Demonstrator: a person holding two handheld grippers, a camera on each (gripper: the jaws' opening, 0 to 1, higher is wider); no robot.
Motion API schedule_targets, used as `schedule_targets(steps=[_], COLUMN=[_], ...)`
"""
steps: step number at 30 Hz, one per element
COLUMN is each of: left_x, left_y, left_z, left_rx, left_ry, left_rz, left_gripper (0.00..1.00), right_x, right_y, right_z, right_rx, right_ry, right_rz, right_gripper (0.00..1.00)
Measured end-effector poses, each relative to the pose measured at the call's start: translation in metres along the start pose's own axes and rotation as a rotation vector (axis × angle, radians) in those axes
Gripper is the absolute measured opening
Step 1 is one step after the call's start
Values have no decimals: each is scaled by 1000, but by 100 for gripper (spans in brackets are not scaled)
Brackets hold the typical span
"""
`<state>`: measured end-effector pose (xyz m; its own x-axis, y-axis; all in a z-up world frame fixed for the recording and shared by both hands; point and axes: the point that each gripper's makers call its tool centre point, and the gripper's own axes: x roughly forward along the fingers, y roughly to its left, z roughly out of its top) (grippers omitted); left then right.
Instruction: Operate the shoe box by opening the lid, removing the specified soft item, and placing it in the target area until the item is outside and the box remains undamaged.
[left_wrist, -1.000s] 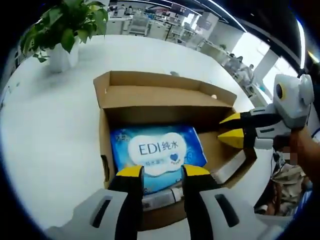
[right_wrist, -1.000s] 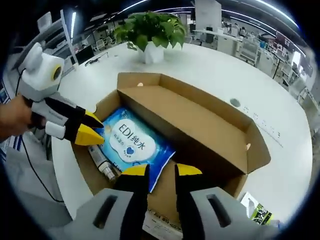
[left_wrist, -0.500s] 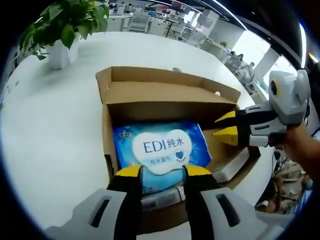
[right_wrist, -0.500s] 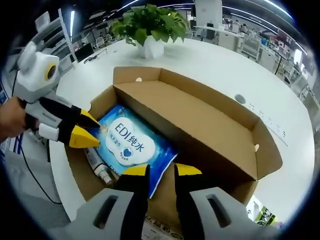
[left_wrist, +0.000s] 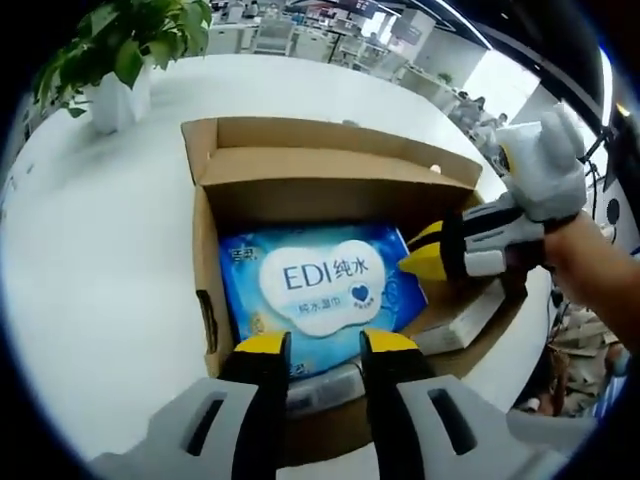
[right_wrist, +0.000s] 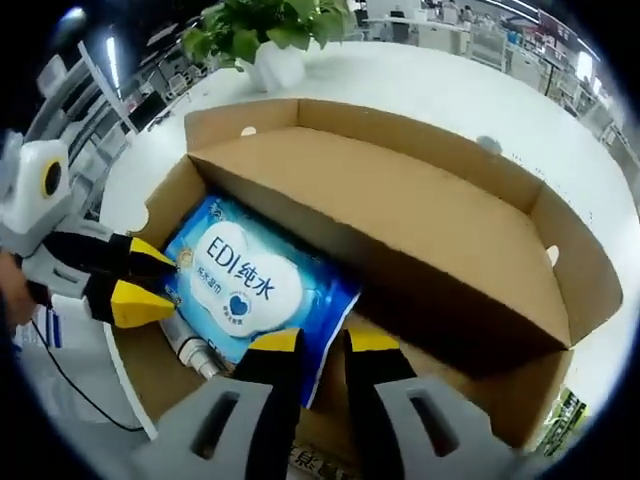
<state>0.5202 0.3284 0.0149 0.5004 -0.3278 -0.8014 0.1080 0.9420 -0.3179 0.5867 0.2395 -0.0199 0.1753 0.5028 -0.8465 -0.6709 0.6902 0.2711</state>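
Lying in open shoe box, wipes pack ahead of left claw

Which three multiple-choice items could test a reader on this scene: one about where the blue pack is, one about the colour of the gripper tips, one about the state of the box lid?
1. Where does the blue wipes pack lie?
A. Inside the cardboard box
B. On the white table beside the box
C. Under the potted plant

2. What colour are the tips of the left gripper?
A. Red
B. Yellow
C. Green

3. What is the state of the box lid?
A. Taped shut
C. Torn off
B. Open

Answers: 1 A, the box walls surround the pack; 2 B, both tips are yellow; 3 B, the lid is folded back and the inside shows.
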Motion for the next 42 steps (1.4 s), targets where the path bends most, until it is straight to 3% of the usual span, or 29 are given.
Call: schedule_targets(steps=[9,13,26,30,36,37,38,39,40,42], left_x=[0,0,2,7,14,15,17,18,21,25], left_y=[0,0,-2,-1,5,4,-5,-9,-2,-3], left_z=[-1,-2,-1,4,9,10,0,-4,-1,-4], left_rx=[2,8,5,14,52,70,50,27,88,91], left_ry=[4,7,10,20,66,76,146,173,158,166], left_rz=[-2,1,13,35,79,74,21,9,56,61], left_gripper=[26,26,26,32,29,22,14,9,13,14], right_x=[2,1,-22,-26,-29,-29,-29,-29,-29,-28], right_y=[4,9,-17,-25,-32,-31,-31,-31,-31,-31], right_z=[-3,-1,-13,-17,-20,-20,-20,-20,-20,-19], right_rx=[52,15,10,0,20,20,21,21,18,17], right_ry=[5,-3,-14,-13,-17,-18,-19,-19,-19,-18], right_rz=[38,58,-12,-39,-40,-39,-38,-39,-40,-38], right_gripper=[7,0,0,0,0,0,0,0,0,0])
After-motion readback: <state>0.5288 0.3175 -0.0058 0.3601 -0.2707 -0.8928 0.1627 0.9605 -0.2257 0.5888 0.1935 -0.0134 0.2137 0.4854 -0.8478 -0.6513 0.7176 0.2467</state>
